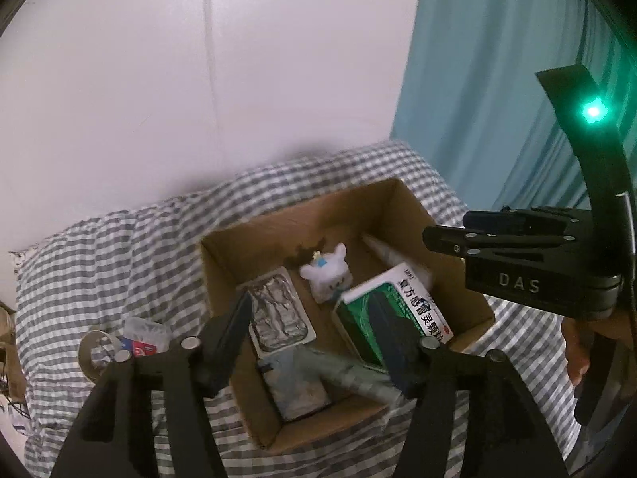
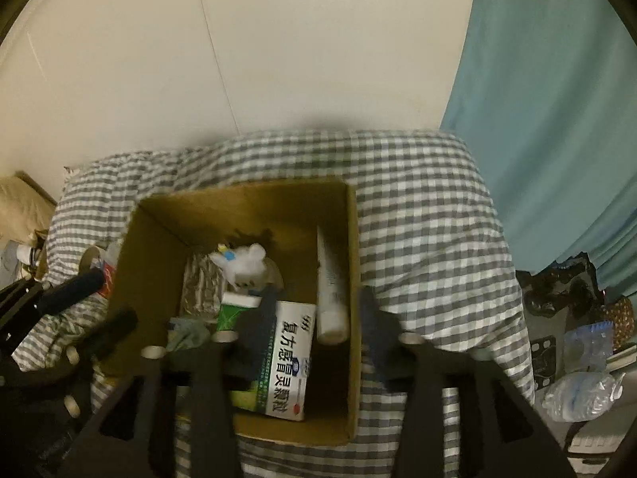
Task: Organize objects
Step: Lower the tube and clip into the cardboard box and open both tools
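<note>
On the gingham bedcover (image 1: 119, 247) sits one open cardboard box (image 1: 223, 263). Left of it, seen clearly only by the left wrist camera, lie a tape roll (image 1: 89, 352) and a crumpled packet (image 1: 145, 336). Inside, left to right: one foil blister sheet (image 1: 278, 314), one white plush toy (image 1: 328, 275), one green medicine carton (image 2: 284, 354), one white tube (image 2: 330, 298). The left gripper (image 1: 314, 334) and right gripper (image 2: 314, 320) both stand apart over the box, clamping nothing. Only the right wrist view shows two plastic bottles (image 2: 579, 392) far right.
</note>
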Demonstrator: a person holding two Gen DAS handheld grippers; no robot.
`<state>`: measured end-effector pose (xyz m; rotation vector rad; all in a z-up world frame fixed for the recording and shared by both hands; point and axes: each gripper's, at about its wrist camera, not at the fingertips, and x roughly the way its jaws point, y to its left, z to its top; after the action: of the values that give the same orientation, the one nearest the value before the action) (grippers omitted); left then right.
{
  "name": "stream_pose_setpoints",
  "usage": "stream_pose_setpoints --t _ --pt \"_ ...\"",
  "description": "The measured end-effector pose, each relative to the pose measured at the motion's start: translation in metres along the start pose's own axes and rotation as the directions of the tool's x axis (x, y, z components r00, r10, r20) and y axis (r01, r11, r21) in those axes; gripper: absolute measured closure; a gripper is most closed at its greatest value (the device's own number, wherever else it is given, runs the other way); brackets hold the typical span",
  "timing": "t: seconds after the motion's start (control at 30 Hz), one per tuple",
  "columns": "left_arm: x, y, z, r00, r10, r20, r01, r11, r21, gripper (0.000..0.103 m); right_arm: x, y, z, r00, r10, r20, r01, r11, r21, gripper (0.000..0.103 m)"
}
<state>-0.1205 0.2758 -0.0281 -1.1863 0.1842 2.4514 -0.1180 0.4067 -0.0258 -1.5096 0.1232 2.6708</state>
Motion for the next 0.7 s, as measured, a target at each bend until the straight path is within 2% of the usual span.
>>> stream_pose_setpoints --t 0.33,0.47,0.5,0.53,0.57,0.7 --pt "-0.052 0.033 0.002 0.996 0.081 0.044 -0.081 0.997 0.0 0.035 -0.064 0.033 0.008 0.992 0.026 0.121 -0.022 0.999 -0.034 0.052" --pt "-0.091 0.057 0.001 0.989 0.123 0.082 -0.122 0.992 -0.018 0.034 -0.11 0.055 0.007 0.978 0.048 0.203 -0.04 0.998 -0.045 0.045" --pt "-0.1 0.063 0.0 0.987 0.129 0.093 -0.127 0.992 -0.025 0.027 -0.124 0.061 0.005 0.972 0.047 0.229 -0.037 0.998 -0.049 0.043" --pt "-0.111 0.07 -0.001 0.985 0.136 0.106 -0.134 0.991 -0.032 0.015 -0.136 0.066 0.003 0.966 0.044 0.254 -0.033 0.998 -0.049 0.042" --pt "-0.125 0.078 -0.004 0.98 0.149 0.132 -0.145 0.989 -0.042 0.011 -0.149 0.071 -0.001 0.959 0.042 0.281 -0.03 0.998 -0.048 0.039" --pt "-0.167 0.101 -0.02 0.964 0.18 0.198 -0.176 0.984 -0.039 0.008 -0.192 0.098 -0.021 0.931 0.035 0.364 -0.011 0.998 -0.068 0.03"
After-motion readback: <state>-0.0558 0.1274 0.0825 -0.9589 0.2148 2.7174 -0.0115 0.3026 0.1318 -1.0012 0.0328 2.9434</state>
